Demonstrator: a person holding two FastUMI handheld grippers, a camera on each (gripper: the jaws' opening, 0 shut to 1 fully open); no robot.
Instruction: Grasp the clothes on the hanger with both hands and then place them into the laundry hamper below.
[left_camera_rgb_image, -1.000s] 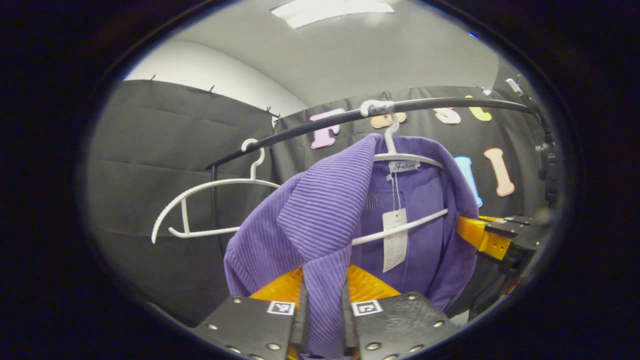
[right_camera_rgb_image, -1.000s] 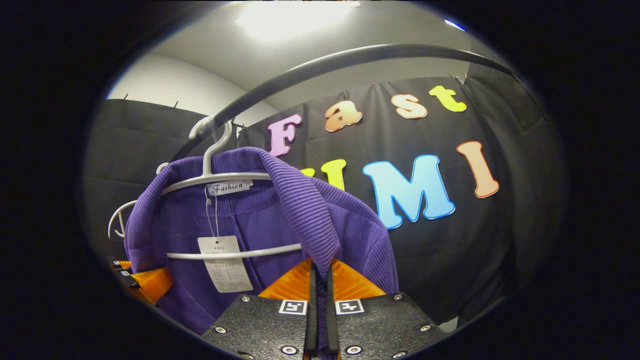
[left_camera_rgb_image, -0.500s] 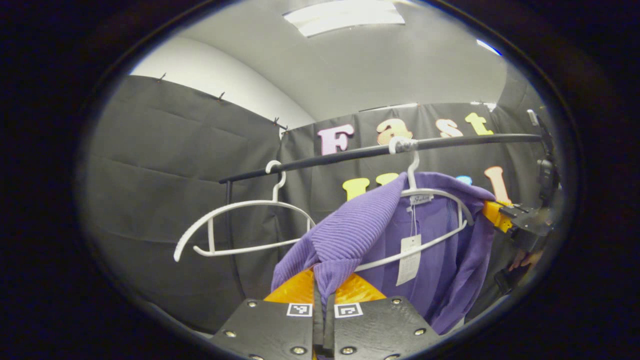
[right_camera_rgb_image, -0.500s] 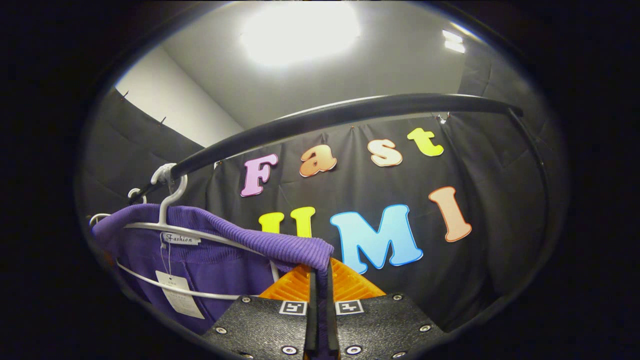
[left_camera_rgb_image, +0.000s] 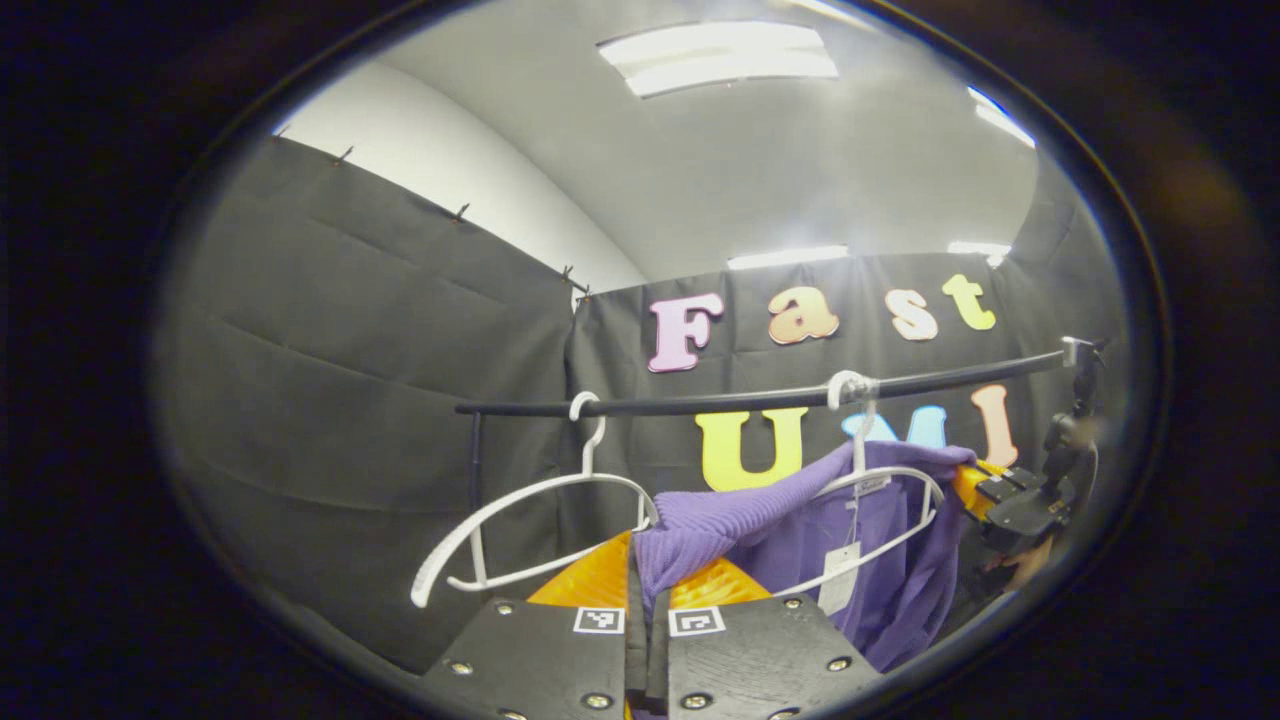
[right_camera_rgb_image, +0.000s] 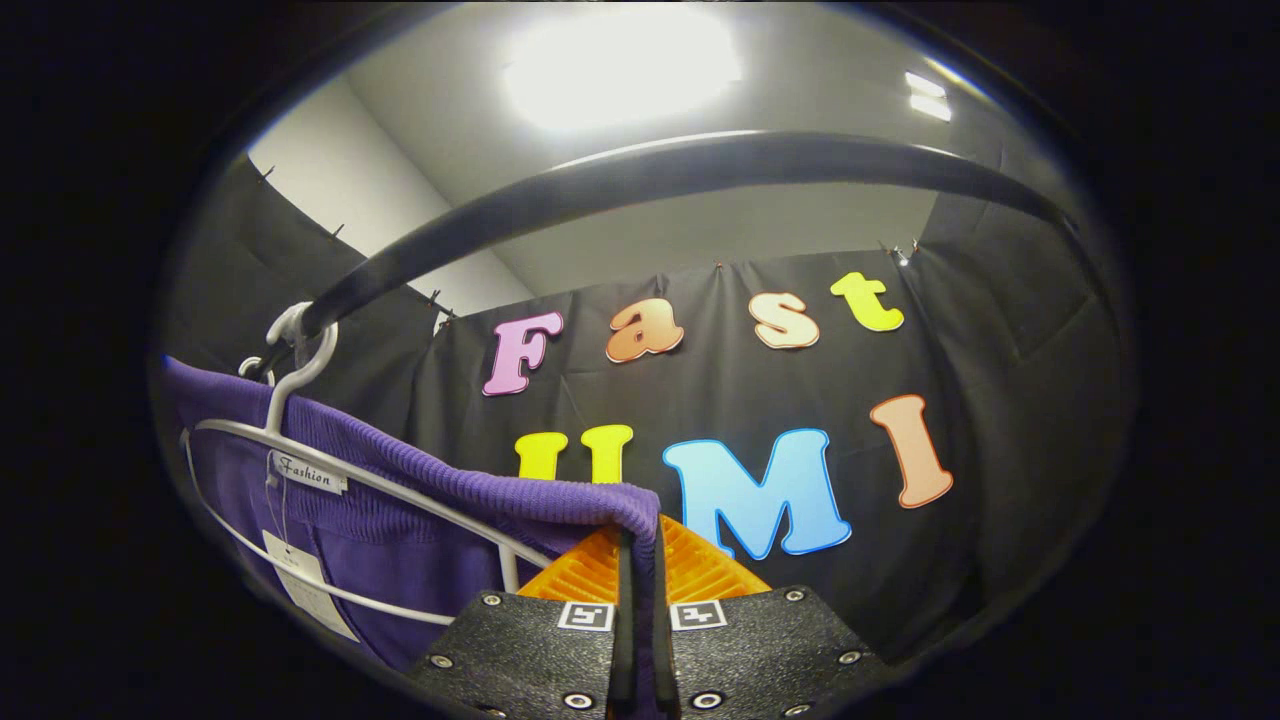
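At the bottom of the left gripper view, around 6 o'clock, your left gripper (left_camera_rgb_image: 648, 640) is pinching a bunched fold of the purple ribbed knit top (left_camera_rgb_image: 880, 560), its two black fingers drawn together with only cloth between them. Up at 10 o'clock from it, a bare white hanger (left_camera_rgb_image: 530, 530) is hanging from the black rail (left_camera_rgb_image: 760, 400). At 2 o'clock, the top is draping over a second white hanger (left_camera_rgb_image: 885, 520), its paper tag (left_camera_rgb_image: 842, 590) dangling below the collar. Out at 3 o'clock, your right gripper (left_camera_rgb_image: 985, 492) is gripping the far shoulder, with a hand just below it.

Over in the right gripper view, the top (right_camera_rgb_image: 400, 560) is lying at 9 o'clock across its hanger (right_camera_rgb_image: 330, 470), which is hooking the rail (right_camera_rgb_image: 640, 180) overhead. A ribbed edge is running from there to 6 o'clock, where the right gripper (right_camera_rgb_image: 640, 650) is clamping it, fingers nearly touching.

You are handling something soft, light and stretchy, I judge: it is sagging between your two holds and will give before it slides. The ribbing should be offering the pads good friction, so slipping looks unlikely; snagging on the hanger arms looks likelier. The shoulder folds you are holding seem the right places, since they let both sides lift clear of the hanger ends together. The hamper is lying somewhere below.
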